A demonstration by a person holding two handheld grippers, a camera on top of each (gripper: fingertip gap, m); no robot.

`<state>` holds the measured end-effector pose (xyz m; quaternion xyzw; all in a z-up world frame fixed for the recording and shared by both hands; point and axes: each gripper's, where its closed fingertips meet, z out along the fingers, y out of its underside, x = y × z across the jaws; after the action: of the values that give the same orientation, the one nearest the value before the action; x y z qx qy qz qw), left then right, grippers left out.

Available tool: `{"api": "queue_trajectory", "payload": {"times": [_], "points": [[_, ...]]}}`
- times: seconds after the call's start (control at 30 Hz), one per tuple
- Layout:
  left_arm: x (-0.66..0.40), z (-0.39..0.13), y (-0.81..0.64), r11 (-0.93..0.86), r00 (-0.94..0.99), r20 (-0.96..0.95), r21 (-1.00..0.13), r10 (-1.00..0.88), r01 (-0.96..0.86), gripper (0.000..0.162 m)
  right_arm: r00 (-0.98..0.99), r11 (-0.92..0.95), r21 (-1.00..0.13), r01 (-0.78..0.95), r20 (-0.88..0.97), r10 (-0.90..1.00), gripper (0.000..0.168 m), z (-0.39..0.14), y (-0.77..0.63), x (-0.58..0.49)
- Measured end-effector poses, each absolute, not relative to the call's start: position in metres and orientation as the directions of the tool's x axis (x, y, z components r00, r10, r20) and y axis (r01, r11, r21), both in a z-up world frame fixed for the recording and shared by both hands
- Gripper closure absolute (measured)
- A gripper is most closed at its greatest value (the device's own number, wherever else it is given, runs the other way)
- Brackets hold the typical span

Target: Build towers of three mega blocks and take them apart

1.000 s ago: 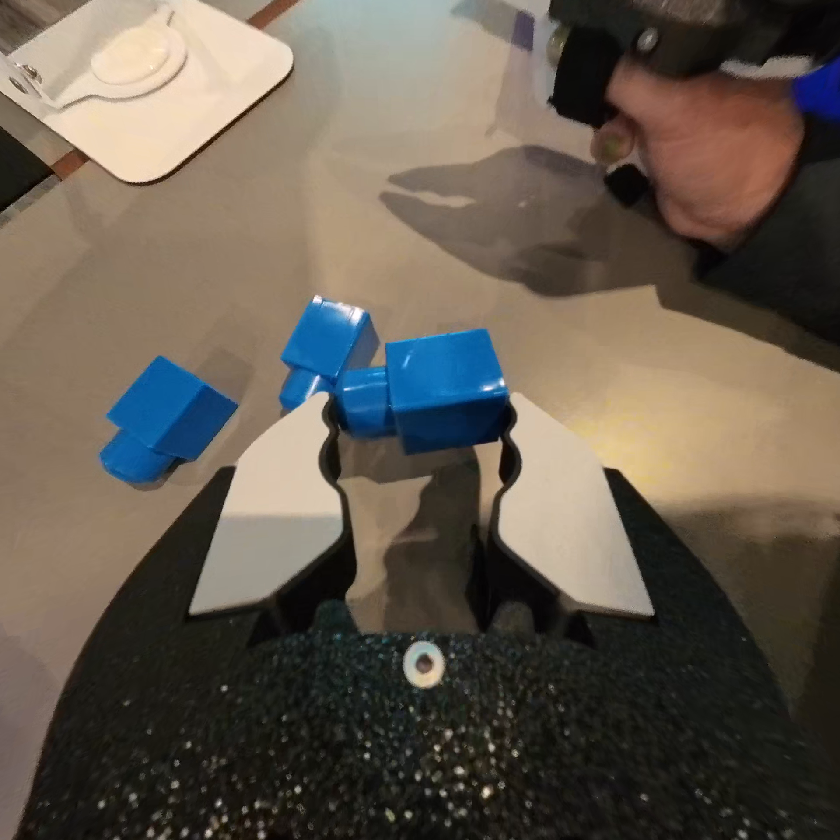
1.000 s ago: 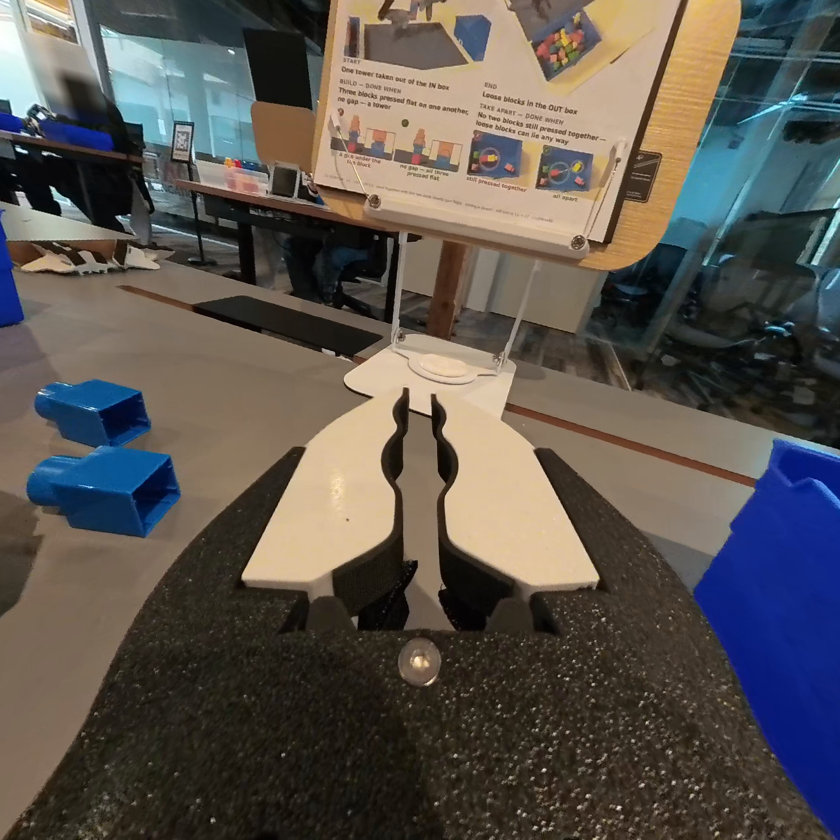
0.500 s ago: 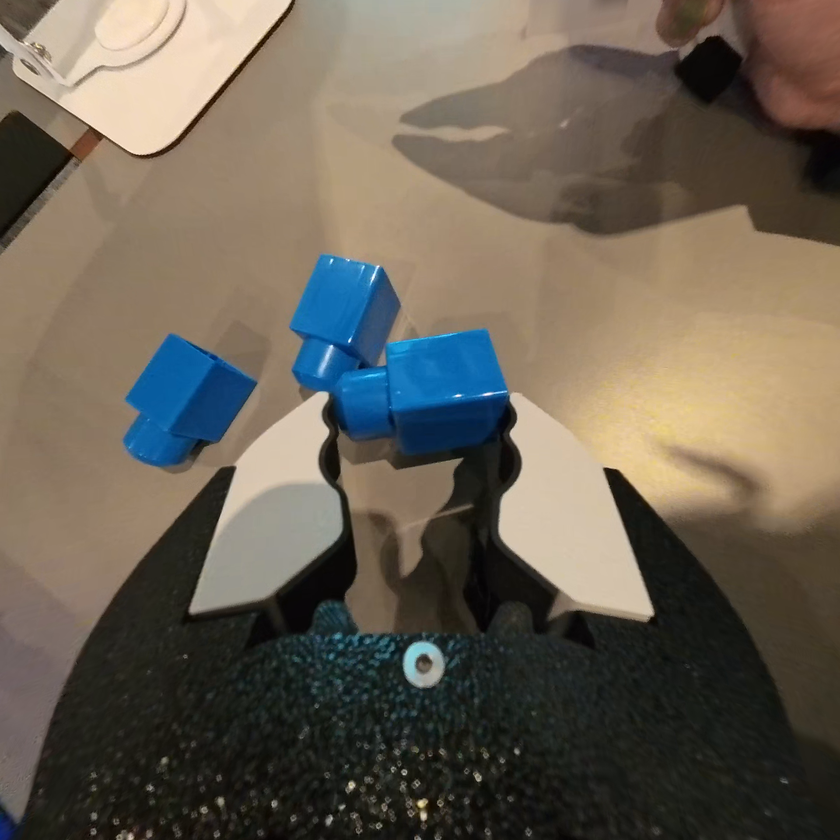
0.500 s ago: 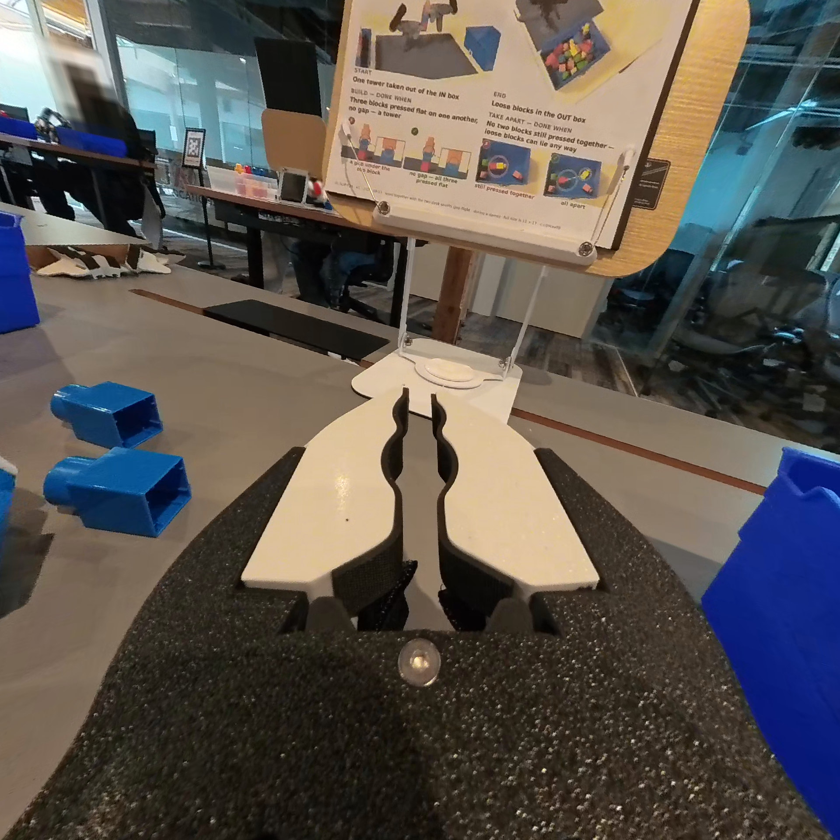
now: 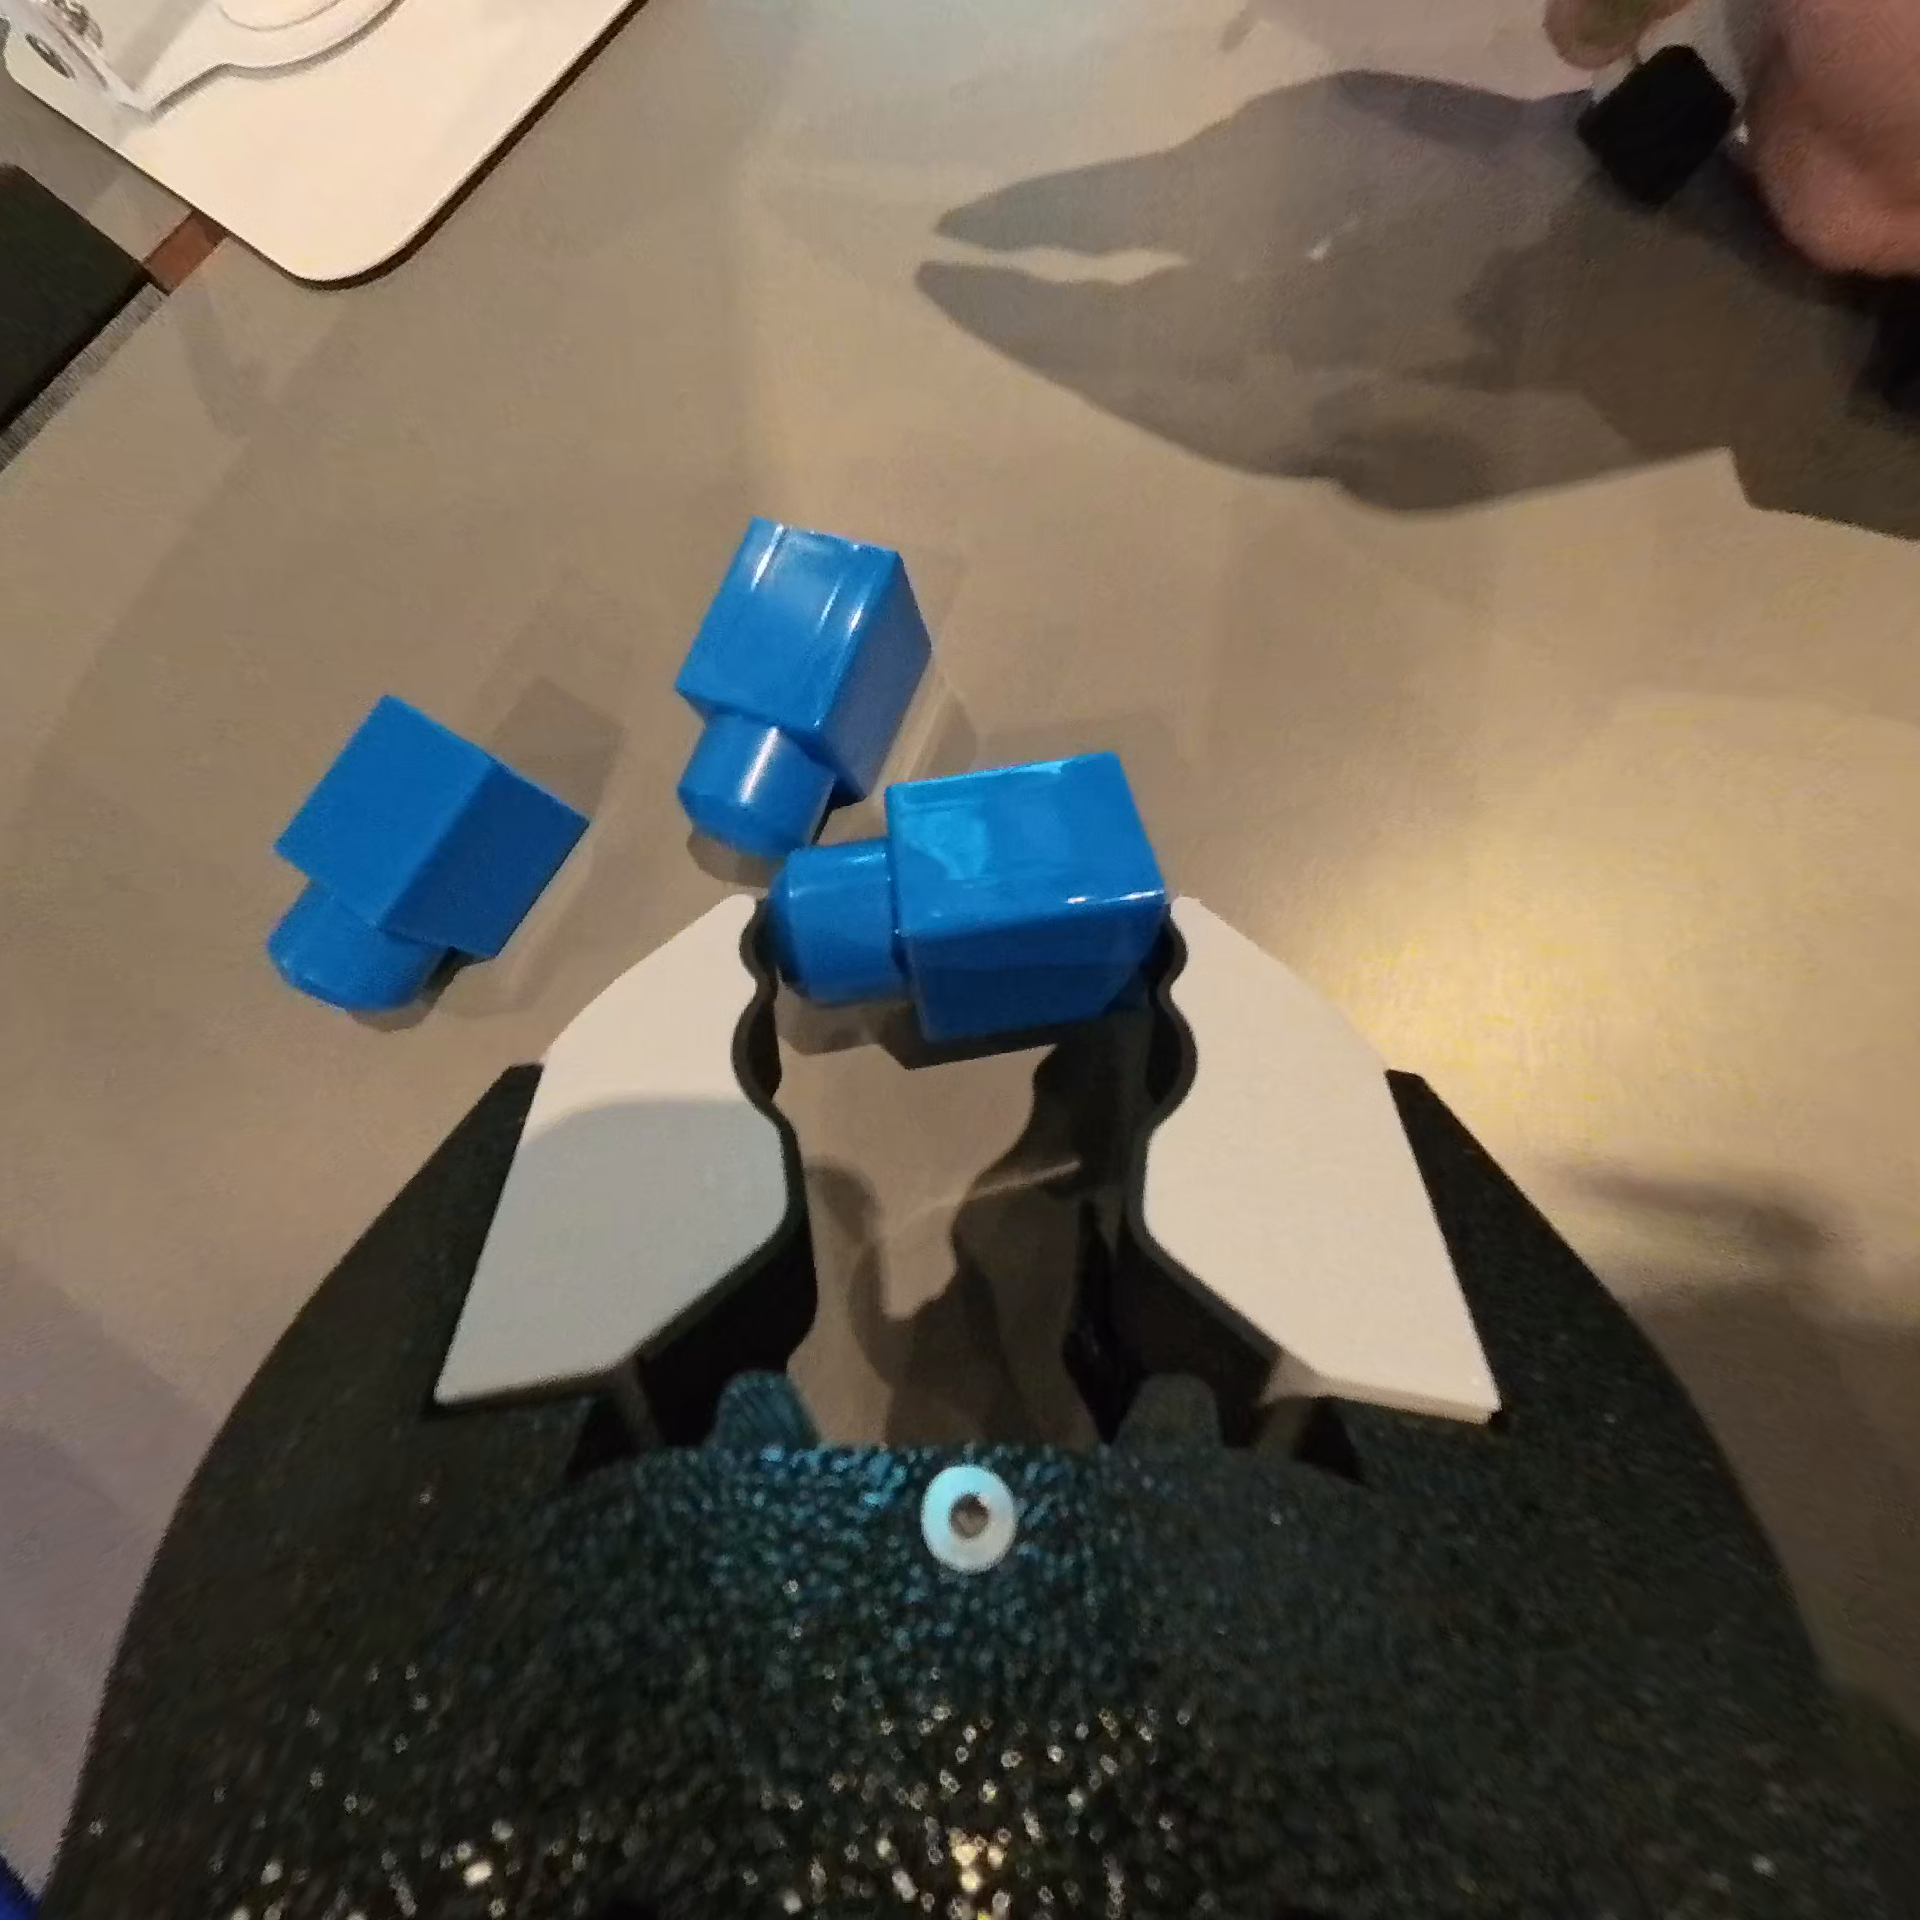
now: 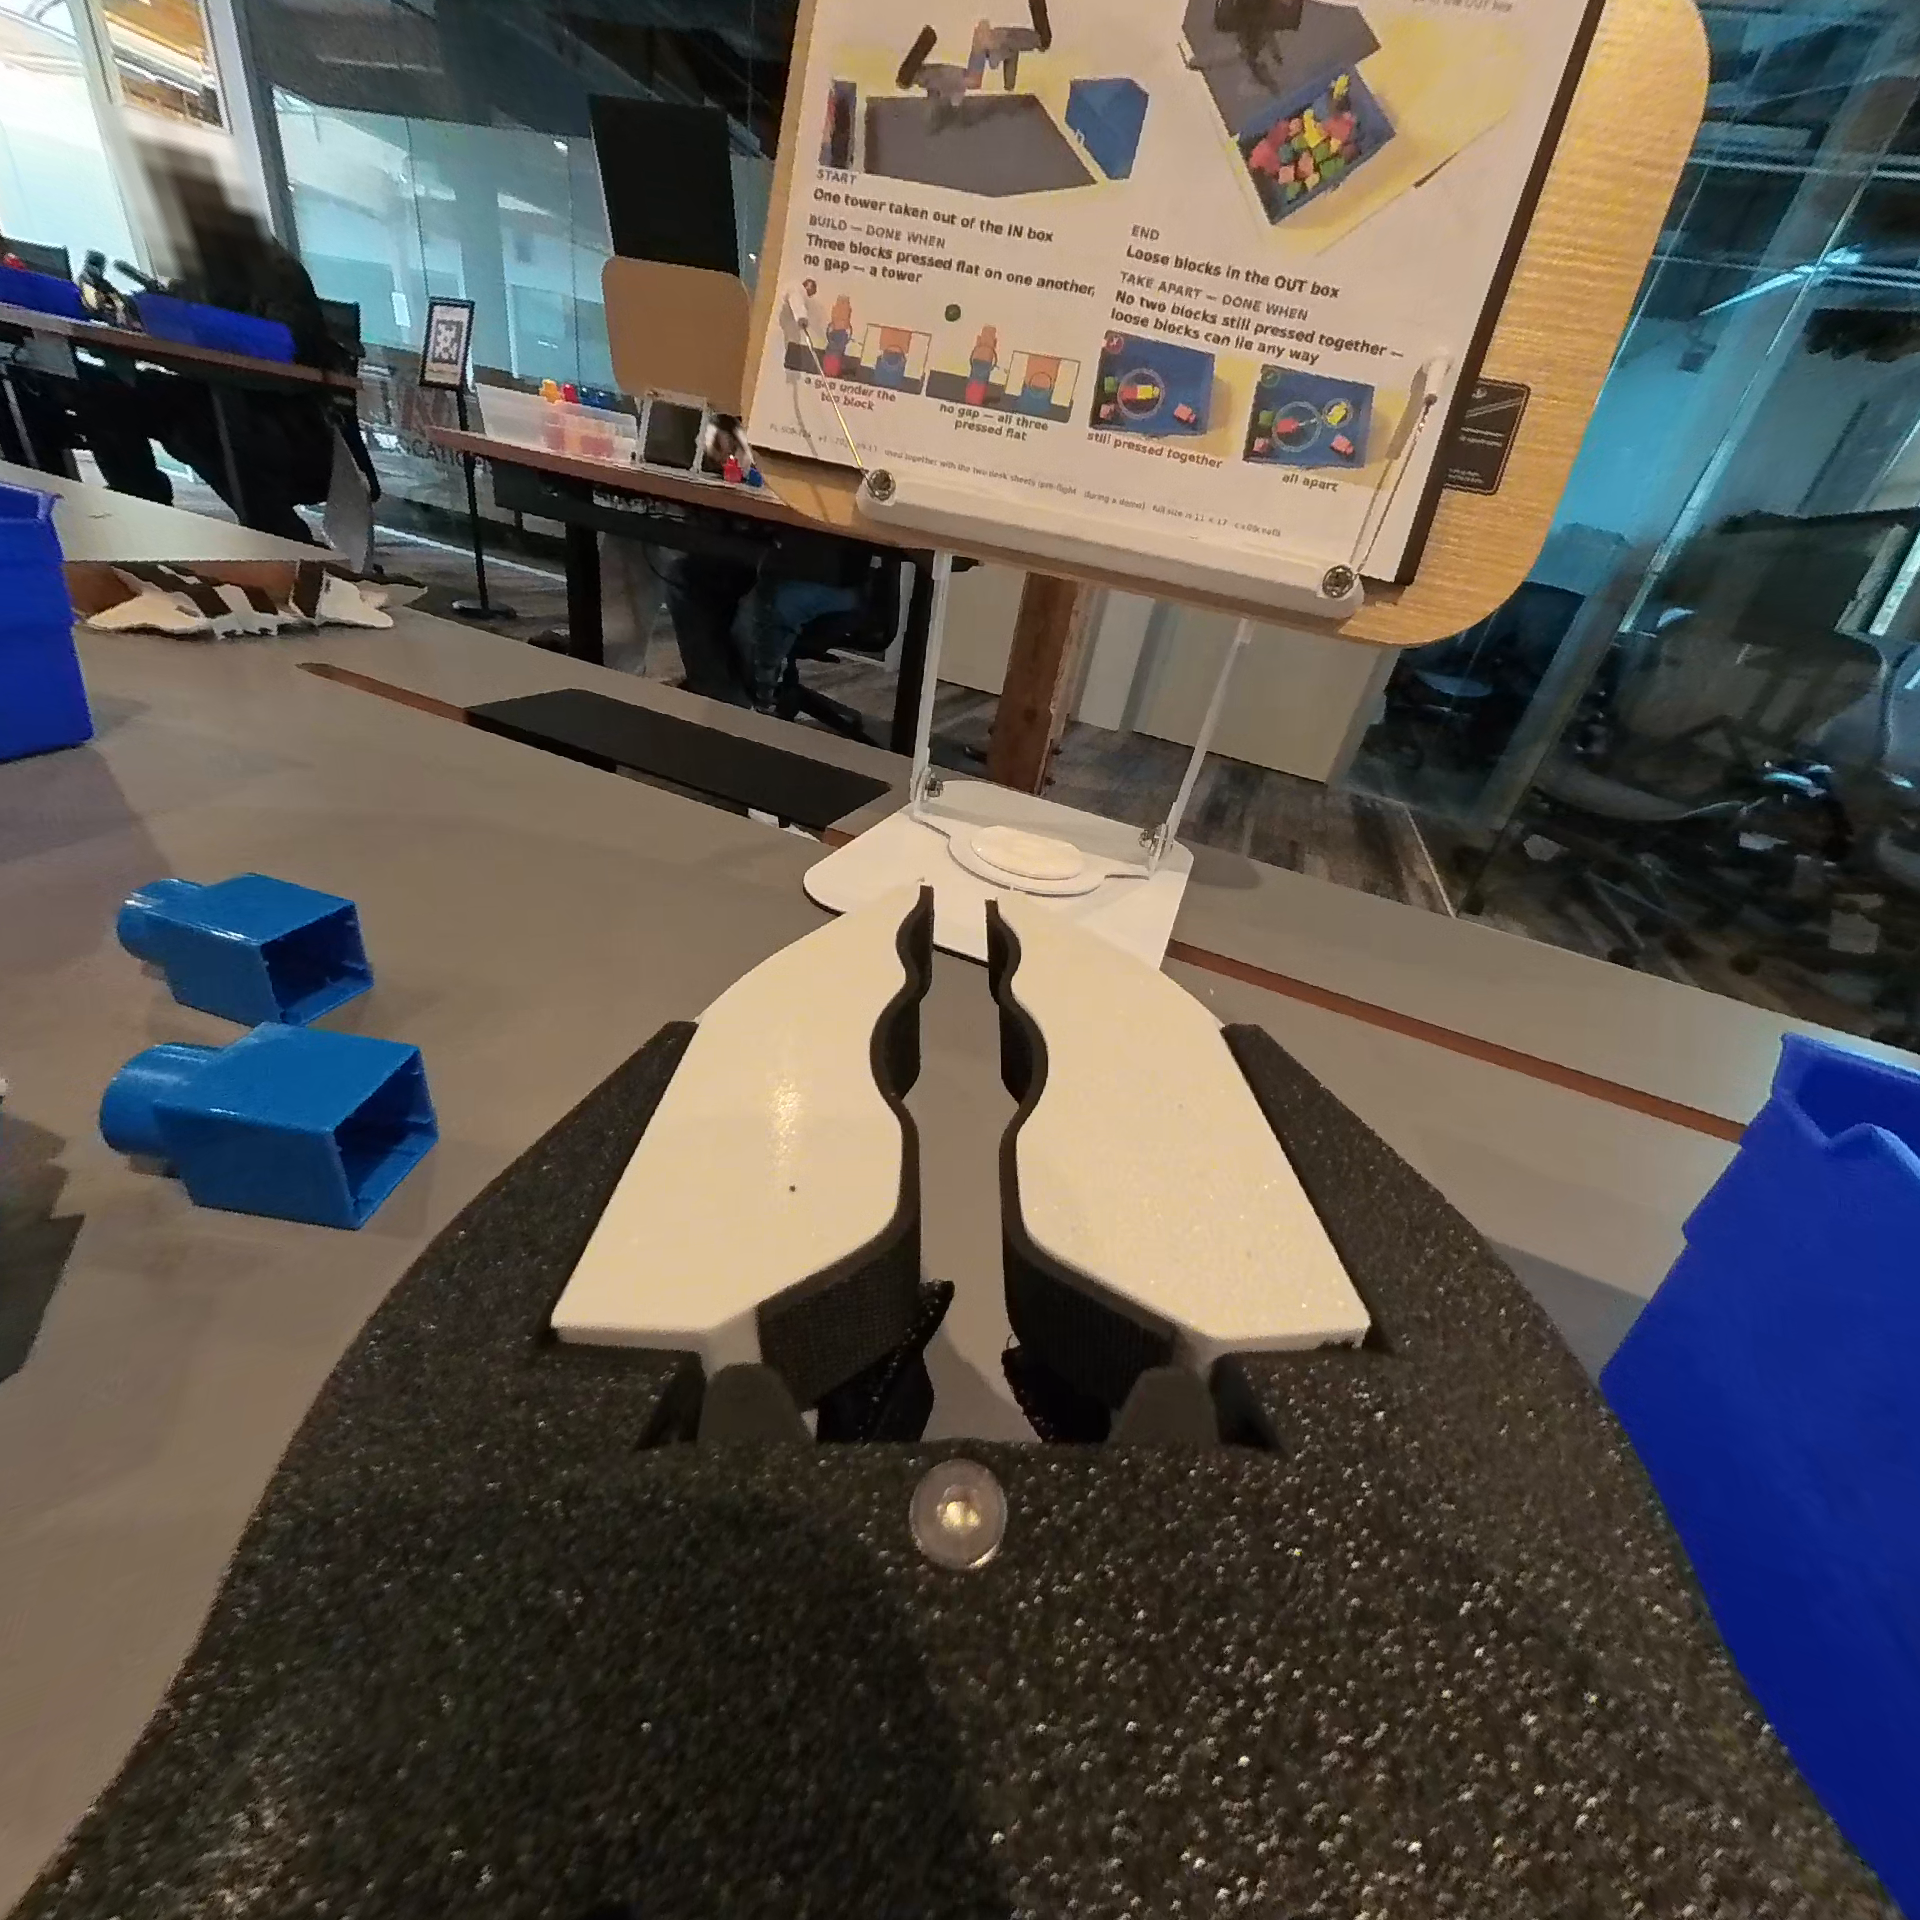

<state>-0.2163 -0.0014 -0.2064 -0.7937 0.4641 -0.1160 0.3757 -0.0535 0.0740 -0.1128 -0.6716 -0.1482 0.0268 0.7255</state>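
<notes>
My left gripper (image 5: 964, 925) is shut on a blue mega block (image 5: 1023, 894), gripped at the fingertips with its stud pointing left, a little above the grey table. Two more blue blocks lie on their sides on the table: one (image 5: 805, 634) just beyond the held block, one (image 5: 426, 821) to the left. In the right wrist view these two blocks (image 6: 260, 945) (image 6: 291, 1122) lie at the left, open ends towards me. My right gripper (image 6: 954, 904) is shut and empty, held above the table and away from the blocks.
A blue bin (image 6: 1787, 1351) stands at the right, another (image 6: 31, 644) at the far left. An instruction board (image 6: 1143, 260) on a white base (image 6: 997, 862) stands at the table's far edge; the base also shows in the left wrist view (image 5: 343, 114). A person's hand (image 5: 1829, 135) is at the top right.
My left gripper has risen with the blue block, away from the two lying blocks. The hand with the right gripper has drawn off to the upper right.
</notes>
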Motion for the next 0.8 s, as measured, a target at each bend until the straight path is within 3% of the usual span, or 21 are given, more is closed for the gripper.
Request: {"api": "queue_trajectory", "payload": {"times": [0.13,0.33,0.5,0.67,0.8], "points": [[-0.219,-0.21,0.0,-0.301,0.55,-0.156,-0.7,-0.821,-0.647,0.092,0.954,0.1,-0.981,0.166,0.186,0.236,0.159,-0.113,0.073,-0.053],[-0.223,-0.209,0.0,-0.354,0.583,-0.096,-0.711,-0.807,-0.607,0.077,0.954,0.106,-0.981,0.16,0.181,0.239,0.159,-0.112,0.072,-0.053],[-0.23,-0.188,0.0,-0.368,0.645,-0.051,-0.786,-0.762,-0.497,0.072,0.956,0.118,-0.984,0.132,0.158,0.247,0.158,-0.107,0.069,-0.054],[-0.252,-0.143,0.01,-0.197,0.751,-0.096,-0.936,-0.653,-0.291,0.076,0.953,0.118,-0.984,0.131,0.158,0.259,0.158,-0.109,0.067,-0.057],[-0.274,-0.121,0.025,-0.035,0.817,-0.17,-0.973,-0.552,-0.227,0.079,0.944,0.115,-0.98,0.161,0.187,0.271,0.158,-0.112,0.066,-0.064]]}}
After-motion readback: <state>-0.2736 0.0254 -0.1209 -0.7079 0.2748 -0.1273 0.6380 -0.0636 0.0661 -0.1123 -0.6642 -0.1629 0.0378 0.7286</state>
